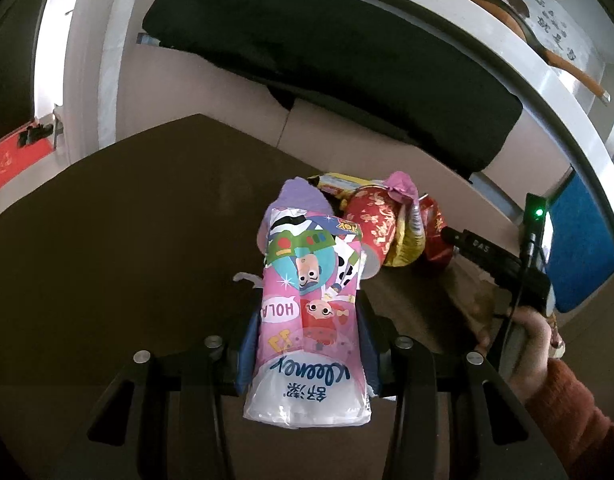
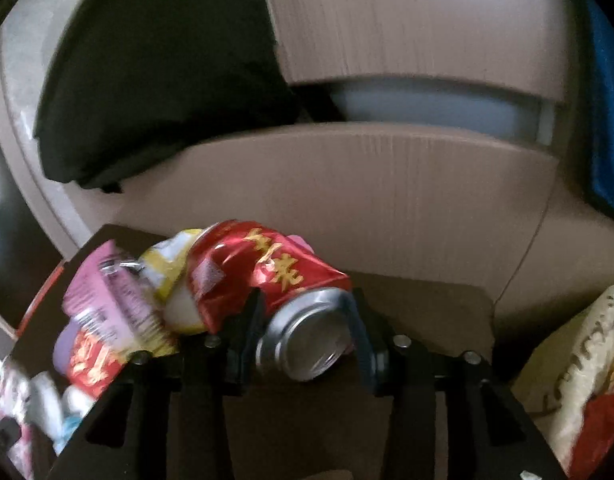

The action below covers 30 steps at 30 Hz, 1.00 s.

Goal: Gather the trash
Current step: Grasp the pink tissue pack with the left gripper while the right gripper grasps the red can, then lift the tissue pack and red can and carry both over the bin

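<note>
My left gripper point(image 1: 307, 320) is shut on a pink Kleenex tissue pack point(image 1: 309, 320) with cartoon print, held above the dark table point(image 1: 127, 220). Beyond it lie a purple paper cup point(image 1: 299, 200), a red-and-gold paper cup point(image 1: 373, 220), a yellow wrapper point(image 1: 407, 246) and a pink wrapper point(image 1: 403, 186). My right gripper point(image 2: 303, 320) is shut on a crushed red can point(image 2: 267, 276) with gold characters, silver bottom toward the camera. The right gripper also shows at the right of the left wrist view point(image 1: 483, 252). The pink wrapper point(image 2: 115, 292) and the red-and-gold cup point(image 2: 91, 360) lie to its left.
A black cushion point(image 1: 327, 60) lies on a beige sofa point(image 2: 347, 200) behind the table. A snack bag point(image 2: 587, 372) sits at the right edge. A blue object point(image 1: 583, 240) stands at the far right. A red banner point(image 1: 11, 164) hangs at the left.
</note>
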Available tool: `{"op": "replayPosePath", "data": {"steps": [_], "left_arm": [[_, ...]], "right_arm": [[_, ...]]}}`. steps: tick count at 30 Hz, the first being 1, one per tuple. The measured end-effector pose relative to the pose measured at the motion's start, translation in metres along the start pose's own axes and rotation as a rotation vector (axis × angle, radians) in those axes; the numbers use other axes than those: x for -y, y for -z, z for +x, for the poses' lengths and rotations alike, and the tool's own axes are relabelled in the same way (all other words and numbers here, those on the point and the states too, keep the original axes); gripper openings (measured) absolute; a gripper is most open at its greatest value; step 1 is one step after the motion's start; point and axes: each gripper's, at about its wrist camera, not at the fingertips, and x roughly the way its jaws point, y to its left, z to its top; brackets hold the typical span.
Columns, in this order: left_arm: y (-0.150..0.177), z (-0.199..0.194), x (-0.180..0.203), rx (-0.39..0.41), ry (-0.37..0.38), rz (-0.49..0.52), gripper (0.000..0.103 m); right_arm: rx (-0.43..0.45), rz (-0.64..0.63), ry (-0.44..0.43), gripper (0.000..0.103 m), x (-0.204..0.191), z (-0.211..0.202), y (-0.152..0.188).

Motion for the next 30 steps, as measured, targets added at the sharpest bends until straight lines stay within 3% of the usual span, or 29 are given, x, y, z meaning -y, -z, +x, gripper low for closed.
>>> {"op": "replayPosePath", "data": {"steps": [5, 7, 9, 14, 19, 23, 30], "left_arm": [[-0.001, 0.001, -0.003, 0.0, 0.024, -0.015, 0.044], [0.0, -0.001, -0.002, 0.004, 0.029, -0.013, 0.044], [0.001, -0.004, -0.002, 0.012, 0.026, -0.01, 0.044], [0.003, -0.007, 0.002, 0.016, 0.026, -0.012, 0.044], [0.007, -0.012, 0.018, 0.02, 0.036, 0.016, 0.044], [0.011, -0.022, 0.032, 0.047, 0.011, 0.052, 0.044], [0.007, -0.049, 0.063, 0.111, 0.001, 0.114, 0.044]], "right_arm": [[-0.098, 0.087, -0.071, 0.055, 0.013, 0.021, 0.003], [-0.099, 0.085, -0.06, 0.048, 0.015, 0.02, 0.003], [-0.084, 0.068, -0.044, 0.048, 0.014, 0.01, 0.005], [-0.019, -0.032, -0.038, 0.047, 0.009, -0.035, 0.014], [-0.021, -0.099, -0.076, 0.047, 0.008, -0.078, 0.02], [-0.027, -0.183, -0.085, 0.047, -0.002, -0.108, 0.034], [0.018, -0.214, -0.097, 0.047, -0.004, -0.15, 0.041]]}}
